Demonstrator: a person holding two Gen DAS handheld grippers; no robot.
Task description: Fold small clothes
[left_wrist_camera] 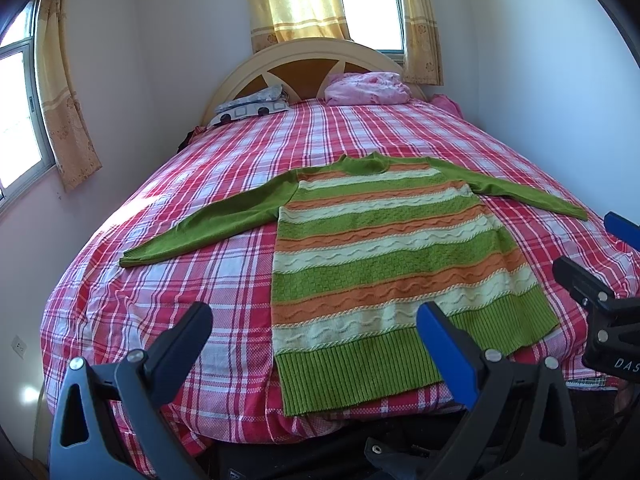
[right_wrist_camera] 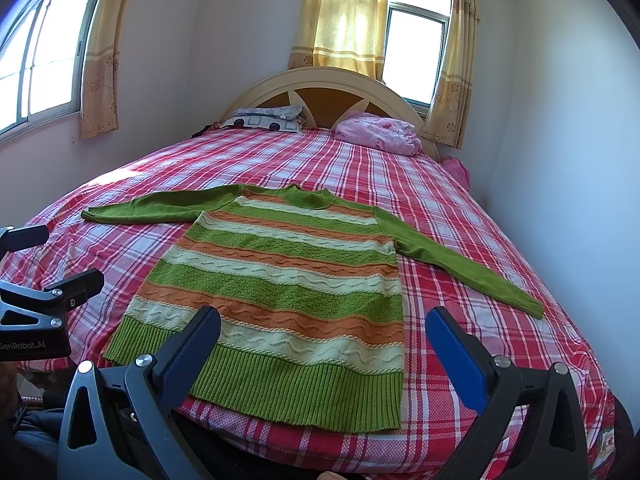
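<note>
A knitted sweater (left_wrist_camera: 384,264) (right_wrist_camera: 288,280) with green, orange and cream stripes lies flat on the bed, hem toward me, both green sleeves spread out to the sides. My left gripper (left_wrist_camera: 314,330) hovers open above the bed's near edge, over the hem's left corner, holding nothing. My right gripper (right_wrist_camera: 322,336) hangs open over the hem's right part, also holding nothing. In the left wrist view the right gripper (left_wrist_camera: 592,256) shows at the right edge. The right wrist view catches the left gripper (right_wrist_camera: 60,256) at its left edge.
The bed (left_wrist_camera: 168,304) has a red and white plaid sheet. At its head lie a patterned pillow (left_wrist_camera: 252,106) and a crumpled pink blanket (left_wrist_camera: 366,88) against a curved headboard (right_wrist_camera: 320,92). Walls stand close on both sides, with curtained windows (right_wrist_camera: 416,40).
</note>
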